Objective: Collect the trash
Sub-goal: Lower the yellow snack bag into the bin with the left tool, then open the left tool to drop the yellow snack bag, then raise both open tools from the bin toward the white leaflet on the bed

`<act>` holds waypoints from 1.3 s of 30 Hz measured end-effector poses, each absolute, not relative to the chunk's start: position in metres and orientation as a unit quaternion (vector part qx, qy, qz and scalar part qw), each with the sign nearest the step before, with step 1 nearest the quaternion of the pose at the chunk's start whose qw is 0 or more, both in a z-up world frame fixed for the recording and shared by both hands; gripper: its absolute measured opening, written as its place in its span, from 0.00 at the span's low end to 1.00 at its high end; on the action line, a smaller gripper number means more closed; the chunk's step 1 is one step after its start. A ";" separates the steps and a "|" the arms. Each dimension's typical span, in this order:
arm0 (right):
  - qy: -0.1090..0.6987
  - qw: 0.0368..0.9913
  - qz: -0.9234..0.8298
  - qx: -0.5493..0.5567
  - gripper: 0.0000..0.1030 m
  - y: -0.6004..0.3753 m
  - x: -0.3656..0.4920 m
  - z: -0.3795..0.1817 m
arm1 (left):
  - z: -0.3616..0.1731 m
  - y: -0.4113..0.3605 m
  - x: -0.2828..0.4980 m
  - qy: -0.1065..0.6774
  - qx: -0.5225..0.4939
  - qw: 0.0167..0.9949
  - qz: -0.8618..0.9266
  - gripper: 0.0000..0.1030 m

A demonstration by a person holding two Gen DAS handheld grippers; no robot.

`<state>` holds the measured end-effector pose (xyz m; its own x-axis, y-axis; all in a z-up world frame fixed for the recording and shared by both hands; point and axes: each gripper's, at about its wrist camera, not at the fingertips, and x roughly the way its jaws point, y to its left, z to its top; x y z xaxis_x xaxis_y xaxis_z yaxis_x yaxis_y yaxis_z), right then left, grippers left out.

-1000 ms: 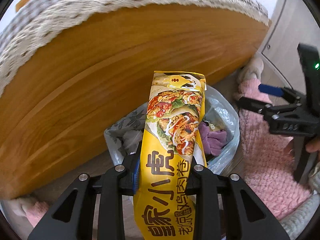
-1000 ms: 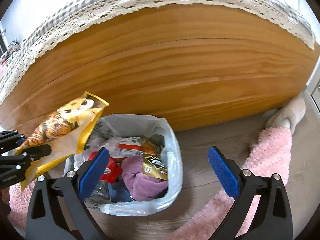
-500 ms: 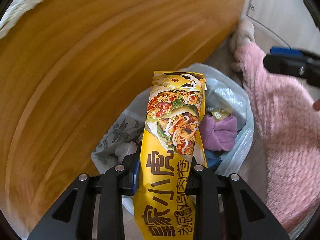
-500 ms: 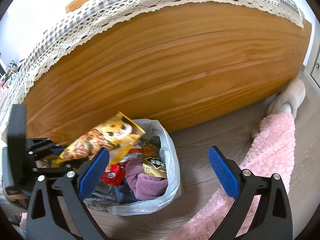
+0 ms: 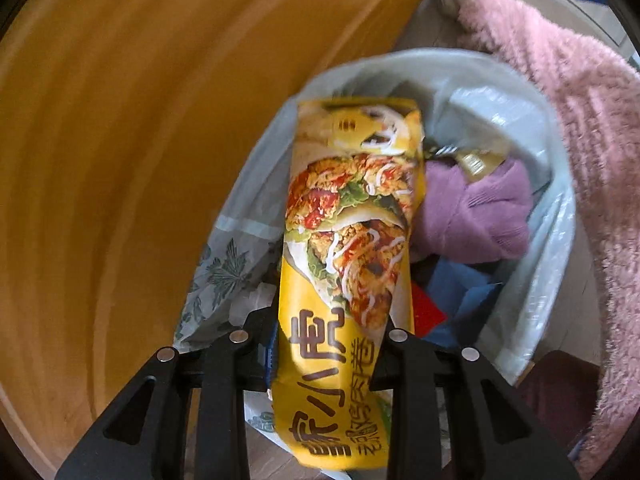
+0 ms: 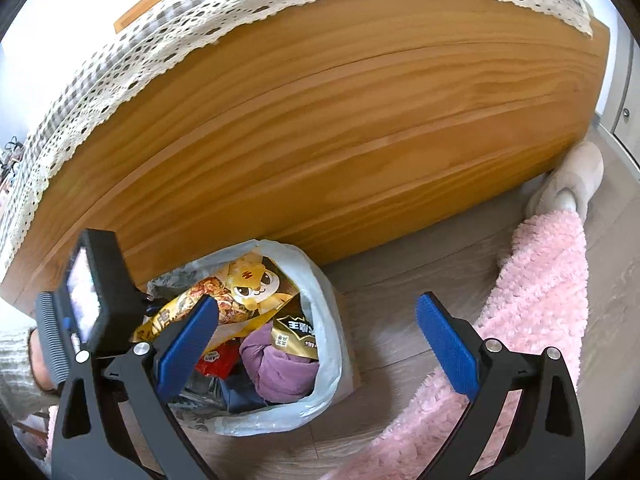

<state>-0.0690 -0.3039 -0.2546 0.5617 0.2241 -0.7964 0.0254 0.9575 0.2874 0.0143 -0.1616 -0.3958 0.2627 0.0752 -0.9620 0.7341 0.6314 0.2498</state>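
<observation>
A long yellow snack wrapper (image 5: 348, 240) printed with a chicken wrap is held in my left gripper (image 5: 332, 356), which is shut on its lower half. The wrapper points down, with its top end over the mouth of a white plastic trash bag (image 5: 552, 240). In the right wrist view the wrapper (image 6: 240, 292) lies across the top of the bag (image 6: 324, 280), and the left gripper's black body (image 6: 100, 312) is at the bag's left rim. The bag holds a purple cloth (image 6: 280, 368), a gold packet (image 6: 296, 332) and a red wrapper (image 6: 216, 360). My right gripper (image 6: 316, 308) stands open and holds nothing, above the floor to the bag's right.
A tall wooden bed side (image 6: 360, 120) rises right behind the bag, with a lace-edged checked cloth (image 6: 120, 64) on top. A pink fluffy rug (image 6: 540, 300) lies to the right, and a beige slipper (image 6: 572, 180) at its far end. Grey wood floor (image 6: 400, 280) lies between bag and rug.
My left gripper has sunk and rolled, bringing the yellow wrapper from above the bag down to its mouth. The right gripper has barely moved and stays open.
</observation>
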 end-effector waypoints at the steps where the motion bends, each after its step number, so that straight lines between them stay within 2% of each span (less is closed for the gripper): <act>1: 0.465 0.873 0.054 0.134 0.92 -0.305 -0.069 -0.255 | -0.400 -0.161 0.016 0.564 0.364 0.704 -0.229 0.27; 10: 0.469 0.872 0.051 0.130 0.92 -0.306 -0.070 -0.255 | -0.428 -0.164 0.032 0.594 0.355 0.693 -0.203 0.27; 12: 0.468 0.873 0.052 0.128 0.92 -0.306 -0.069 -0.255 | -0.426 -0.162 0.034 0.594 0.354 0.694 -0.200 0.31; 13: 0.468 0.873 0.052 0.126 0.92 -0.305 -0.070 -0.255 | -0.425 -0.162 0.036 0.594 0.353 0.694 -0.203 0.34; 15: 0.468 0.873 0.052 0.125 0.92 -0.305 -0.070 -0.254 | -0.424 -0.158 0.035 0.593 0.352 0.694 -0.206 0.50; 16: 0.468 0.873 0.052 0.125 0.92 -0.304 -0.071 -0.254 | -0.424 -0.157 0.033 0.592 0.351 0.695 -0.206 0.62; 20: 0.466 0.875 0.055 0.122 0.92 -0.303 -0.071 -0.252 | -0.421 -0.155 0.024 0.589 0.345 0.700 -0.209 0.74; 24: 0.463 0.877 0.057 0.117 0.92 -0.300 -0.072 -0.249 | -0.406 -0.150 0.016 0.581 0.318 0.717 -0.217 0.74; 26: 0.461 0.878 0.057 0.114 0.92 -0.299 -0.072 -0.247 | -0.395 -0.143 0.011 0.572 0.300 0.730 -0.222 0.82; 28: 0.459 0.880 0.057 0.111 0.92 -0.297 -0.072 -0.244 | -0.387 -0.140 0.008 0.563 0.291 0.742 -0.219 0.86; 39: 0.442 0.890 0.064 0.093 0.92 -0.286 -0.080 -0.227 | -0.335 -0.117 -0.007 0.537 0.212 0.791 -0.204 0.89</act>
